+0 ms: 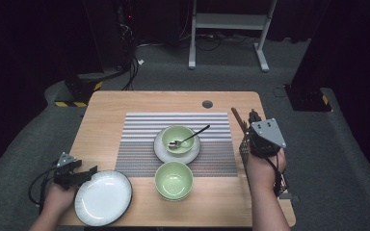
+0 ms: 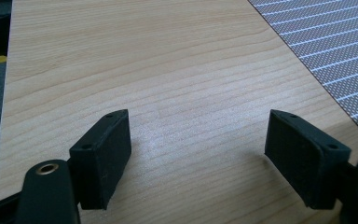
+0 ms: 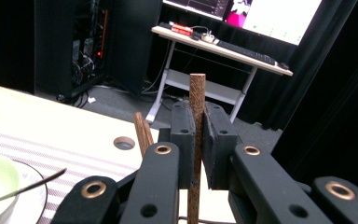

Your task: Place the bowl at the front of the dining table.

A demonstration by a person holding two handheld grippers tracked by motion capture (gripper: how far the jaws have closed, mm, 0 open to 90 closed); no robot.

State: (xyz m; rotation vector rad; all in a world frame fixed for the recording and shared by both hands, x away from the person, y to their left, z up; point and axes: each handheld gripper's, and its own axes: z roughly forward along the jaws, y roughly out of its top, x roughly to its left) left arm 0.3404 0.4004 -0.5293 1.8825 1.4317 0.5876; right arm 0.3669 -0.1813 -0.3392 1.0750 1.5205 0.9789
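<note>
- Table-setting work is judged to be in hand on the pale wooden table [image 1: 125,103], where a grey striped placemat [image 1: 139,144] lies at the centre.
- A white ribbed round plate [image 1: 103,197] is seen at the near left corner, off the placemat, just beside the left gripper [image 1: 87,174].
- A pale green bowl on a white saucer [image 1: 177,139], with a slim metal spoon [image 1: 189,137] resting in it, is set on the placemat; a second pale green bowl [image 1: 173,179] stands just in front of it at the mat's near edge.
- The step in hand is judged to be the lifting of a dark wooden chopstick [image 3: 196,140] out of a mesh holder [image 1: 244,147] at the table's right edge; a second dark wooden chopstick [image 3: 142,133] is seen leaning just beside it.
- The chopstick is clamped upright by the right gripper [image 3: 198,135], whose jaws are drawn nearly together with only the stick between the pads.
- The left gripper's jaws are spread wide over bare wood, and nothing is held or touched by them.
- The next move is judged to call for a straight upward pull, so that the stick is kept clear of its neighbour, before it is carried toward the placemat.
</note>
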